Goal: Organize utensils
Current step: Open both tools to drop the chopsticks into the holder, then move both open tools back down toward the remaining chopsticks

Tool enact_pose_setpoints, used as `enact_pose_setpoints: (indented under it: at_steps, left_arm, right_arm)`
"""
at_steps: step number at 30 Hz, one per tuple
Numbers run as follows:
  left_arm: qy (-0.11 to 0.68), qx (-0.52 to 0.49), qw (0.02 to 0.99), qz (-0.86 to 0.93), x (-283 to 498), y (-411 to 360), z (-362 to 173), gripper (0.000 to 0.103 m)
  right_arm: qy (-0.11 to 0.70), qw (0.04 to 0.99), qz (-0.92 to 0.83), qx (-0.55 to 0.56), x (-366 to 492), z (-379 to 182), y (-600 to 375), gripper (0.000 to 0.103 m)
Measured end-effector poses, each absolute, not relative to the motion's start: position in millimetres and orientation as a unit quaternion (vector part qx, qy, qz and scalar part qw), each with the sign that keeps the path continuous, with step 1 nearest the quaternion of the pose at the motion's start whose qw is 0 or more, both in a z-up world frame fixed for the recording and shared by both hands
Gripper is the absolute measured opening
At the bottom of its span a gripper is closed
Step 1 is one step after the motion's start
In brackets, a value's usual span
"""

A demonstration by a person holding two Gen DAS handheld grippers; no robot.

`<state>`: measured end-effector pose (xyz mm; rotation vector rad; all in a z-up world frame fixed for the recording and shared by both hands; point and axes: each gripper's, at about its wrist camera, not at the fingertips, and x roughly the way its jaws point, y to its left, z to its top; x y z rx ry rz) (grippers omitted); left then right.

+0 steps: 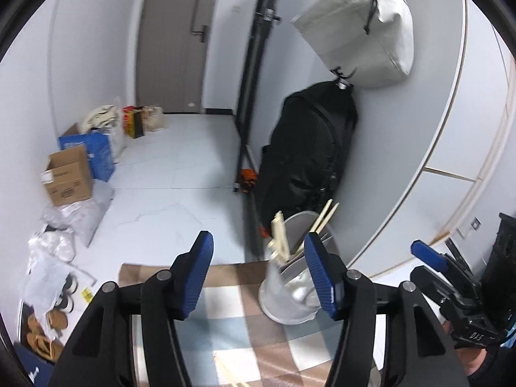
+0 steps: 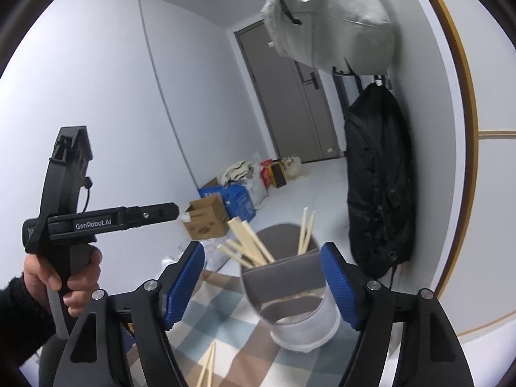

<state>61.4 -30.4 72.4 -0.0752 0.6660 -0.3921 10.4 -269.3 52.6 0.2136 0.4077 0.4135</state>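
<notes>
A white utensil holder [image 1: 290, 293] [image 2: 300, 303] with grey dividers stands on the checked tablecloth [image 1: 232, 316] [image 2: 232, 329] near the wall. Several wooden chopsticks [image 1: 280, 238] [image 2: 248, 245] stick out of it. Loose chopsticks [image 1: 229, 374] [image 2: 206, 367] lie on the cloth near the front. My left gripper [image 1: 258, 277] is open and empty, just in front of the holder. My right gripper [image 2: 262, 287] is open and empty, its blue pads either side of the holder. The right gripper also shows in the left wrist view [image 1: 429, 254], and the left gripper in the right wrist view [image 2: 161, 213].
A black backpack [image 1: 309, 154] [image 2: 380, 187] and a grey bag [image 1: 361, 29] [image 2: 329, 22] hang on the wall right behind the holder. Cardboard boxes [image 1: 67, 177] [image 2: 206, 219] and bags sit on the floor at the left. A black pole [image 1: 254, 96] stands by the backpack.
</notes>
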Motion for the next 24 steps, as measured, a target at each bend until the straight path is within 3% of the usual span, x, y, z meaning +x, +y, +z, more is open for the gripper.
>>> enact_pose_setpoints:
  at_steps: [3, 10, 15, 24]
  left_arm:
    - [0.324, -0.044, 0.931, -0.164, 51.9, -23.4, 61.1, 0.063]
    - [0.335, -0.049, 0.932, -0.131, 30.3, -17.7, 32.8, 0.064]
    - [0.334, -0.058, 0.934, -0.115, 16.9, -5.1, 19.4, 0.073]
    - [0.35, -0.073, 0.93, -0.086, 0.9, 14.8, -14.4, 0.082]
  right_arm:
    - [0.204, 0.952, 0.209, 0.096, 2.8, 50.0, -259.5, 0.083]
    - [0.219, 0.946, 0.226, 0.075, -16.2, 41.6, -237.1, 0.086]
    - [0.233, 0.942, 0.236, 0.052, -27.7, 31.9, -218.0, 0.094]
    - [0.272, 0.931, 0.242, 0.004, -31.5, 3.6, -188.0, 0.094]
